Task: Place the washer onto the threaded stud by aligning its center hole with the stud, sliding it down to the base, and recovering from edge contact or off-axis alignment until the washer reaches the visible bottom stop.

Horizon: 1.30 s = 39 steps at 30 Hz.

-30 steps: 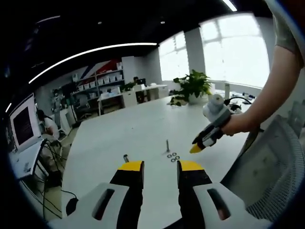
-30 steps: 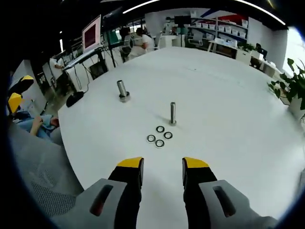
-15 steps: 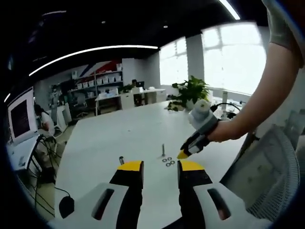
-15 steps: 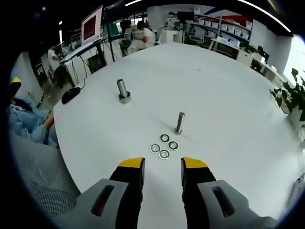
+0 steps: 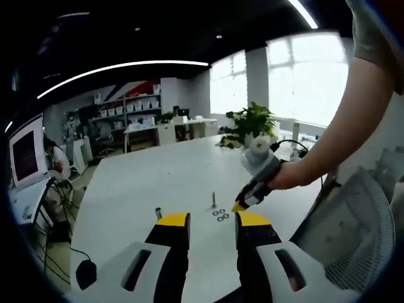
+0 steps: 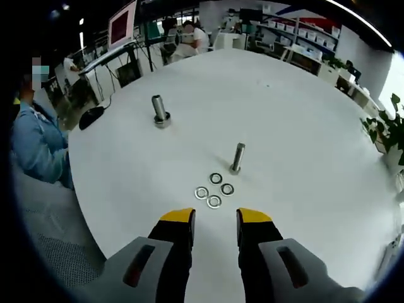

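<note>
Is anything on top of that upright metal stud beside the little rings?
No. The upright threaded metal stud is bare; four silver washers lie flat on the white table beside it.

four washers (image 6: 214, 190) beside stud (image 6: 237, 158) on table (image 6: 303, 145)

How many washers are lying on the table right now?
4, all flat on the white table in a tight cluster beside the nearer stud: one closest to it, one on the right, one on the left, one nearest the right gripper.
</note>
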{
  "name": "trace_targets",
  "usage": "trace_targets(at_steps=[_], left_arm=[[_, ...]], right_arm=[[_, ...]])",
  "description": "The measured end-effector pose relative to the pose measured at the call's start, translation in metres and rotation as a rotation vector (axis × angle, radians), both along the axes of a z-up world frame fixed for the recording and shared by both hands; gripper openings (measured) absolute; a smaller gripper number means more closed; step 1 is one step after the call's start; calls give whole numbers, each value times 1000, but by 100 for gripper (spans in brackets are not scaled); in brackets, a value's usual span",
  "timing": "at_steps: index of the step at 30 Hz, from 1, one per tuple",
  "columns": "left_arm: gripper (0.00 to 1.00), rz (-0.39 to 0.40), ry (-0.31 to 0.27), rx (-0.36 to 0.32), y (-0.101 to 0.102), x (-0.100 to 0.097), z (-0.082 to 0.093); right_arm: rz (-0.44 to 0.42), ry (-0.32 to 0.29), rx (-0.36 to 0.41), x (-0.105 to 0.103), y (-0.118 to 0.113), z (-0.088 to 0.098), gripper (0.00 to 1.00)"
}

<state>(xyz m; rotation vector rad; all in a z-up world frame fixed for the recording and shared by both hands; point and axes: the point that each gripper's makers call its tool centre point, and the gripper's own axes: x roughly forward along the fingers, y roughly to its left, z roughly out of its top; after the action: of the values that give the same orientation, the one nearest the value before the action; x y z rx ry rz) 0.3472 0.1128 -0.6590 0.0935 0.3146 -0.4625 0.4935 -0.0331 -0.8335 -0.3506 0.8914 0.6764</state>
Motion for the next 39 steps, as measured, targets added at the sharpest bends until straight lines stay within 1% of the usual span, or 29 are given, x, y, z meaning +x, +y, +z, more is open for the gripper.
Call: trace_targets(at_steps=[3,7,13,18,26,33,39], left_arm=[[27,9,2,11,2,0,-1],[26,22,9,21,5,1,-4],[26,19,22,35,4,0,-8],[26,23,21,40,5,1,-8],[26,26,25,49,6,0,-9],[26,28,31,57,6,0,-11],[26,33,34,64,7,1,-12]], right_arm=[[16,13,-8,0,1,-5,28],[25,18,-4,7,4,-10,28],[62,37,-3,6,13,-18,27],[64,61,-20,5,11,-26,26],[66,92,-46,9,9,-34,25],[98,95,-74,11,10,-38,24],[118,105,-75,14,15,-43,23]])
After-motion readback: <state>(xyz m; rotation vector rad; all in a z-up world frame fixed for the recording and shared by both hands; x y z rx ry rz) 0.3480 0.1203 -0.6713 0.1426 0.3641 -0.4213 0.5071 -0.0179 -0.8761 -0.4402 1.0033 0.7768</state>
